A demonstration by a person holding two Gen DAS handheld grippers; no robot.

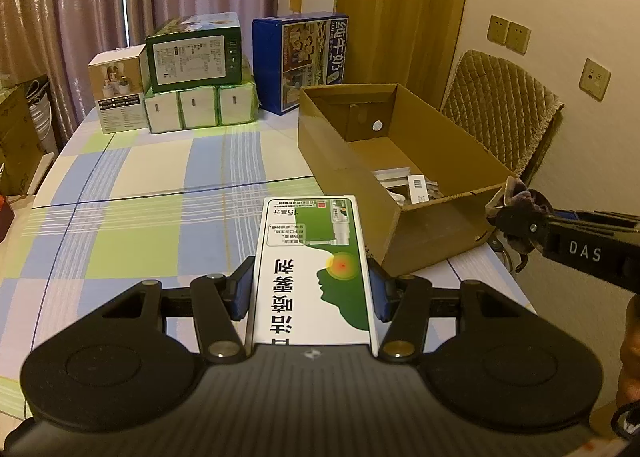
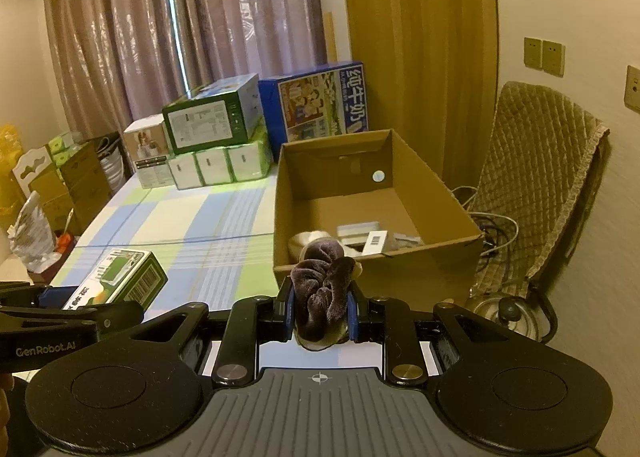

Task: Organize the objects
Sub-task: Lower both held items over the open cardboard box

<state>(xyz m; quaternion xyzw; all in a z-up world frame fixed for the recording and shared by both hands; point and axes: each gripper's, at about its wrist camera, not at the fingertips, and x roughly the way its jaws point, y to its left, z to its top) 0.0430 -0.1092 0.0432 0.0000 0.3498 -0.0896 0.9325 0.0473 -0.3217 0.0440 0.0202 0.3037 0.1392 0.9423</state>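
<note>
Your left gripper [image 1: 312, 289] has its fingers clenched on the long sides of the white-green medicine box [image 1: 314, 269], a flat side grip that leaves the far end free to go in first. The box is held above the bench [image 1: 160, 185], long axis toward 12 o'clock, w/ the cardboard carton [image 1: 436, 217] at approx 1 o'clock. Your right gripper [image 2: 320, 315] is grasping a bunched purple cloth [image 2: 324, 297] just short of the carton's near wall, prob. next to drop in.

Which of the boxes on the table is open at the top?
The brown cardboard box near the right edge; its top is open and shows items inside. The blue milk carton and green box are closed.
</note>
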